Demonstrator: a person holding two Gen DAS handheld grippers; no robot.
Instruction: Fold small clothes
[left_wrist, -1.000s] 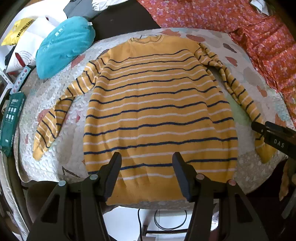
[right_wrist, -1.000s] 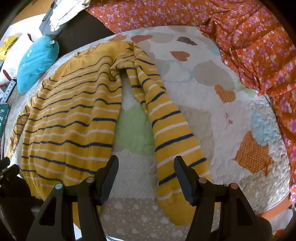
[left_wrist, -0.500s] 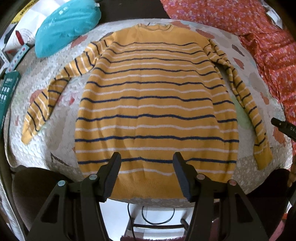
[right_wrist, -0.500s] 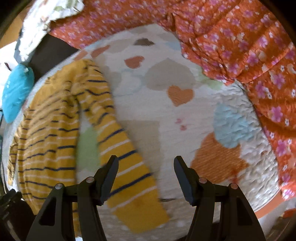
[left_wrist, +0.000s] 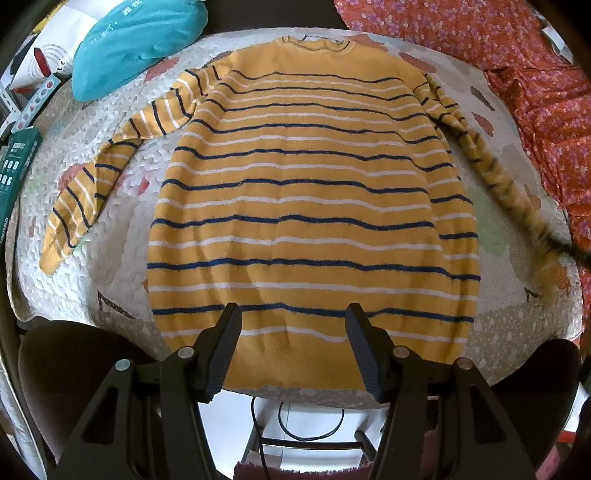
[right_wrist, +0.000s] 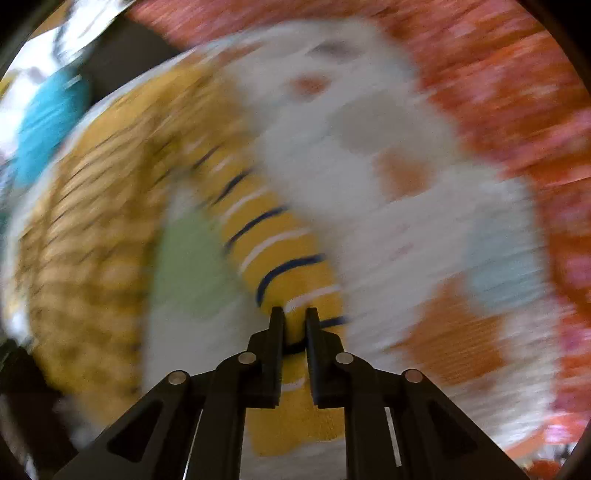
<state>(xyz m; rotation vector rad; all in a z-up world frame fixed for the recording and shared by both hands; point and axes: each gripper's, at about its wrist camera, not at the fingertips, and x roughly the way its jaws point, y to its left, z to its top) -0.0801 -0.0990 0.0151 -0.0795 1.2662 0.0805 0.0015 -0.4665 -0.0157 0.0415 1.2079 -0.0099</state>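
A yellow sweater with navy and white stripes lies flat on the quilt, neck away from me. My left gripper hovers open over its hem with nothing pinched. The left sleeve lies spread out to the side. The right sleeve looks blurred and stretches to a dark gripper tip at the right edge. In the blurred right wrist view my right gripper is closing, its jaws nearly together with the right sleeve pinched between them near the cuff.
A white patterned quilt covers the table. A teal cushion lies at the far left, an orange floral cloth at the far right. A green box sits on the left. Below the near edge are a chair frame and cable.
My right gripper went from wide open beside the right sleeve to nearly shut on it near the cuff. The sleeve now blurs with motion. My left gripper stays open over the hem.
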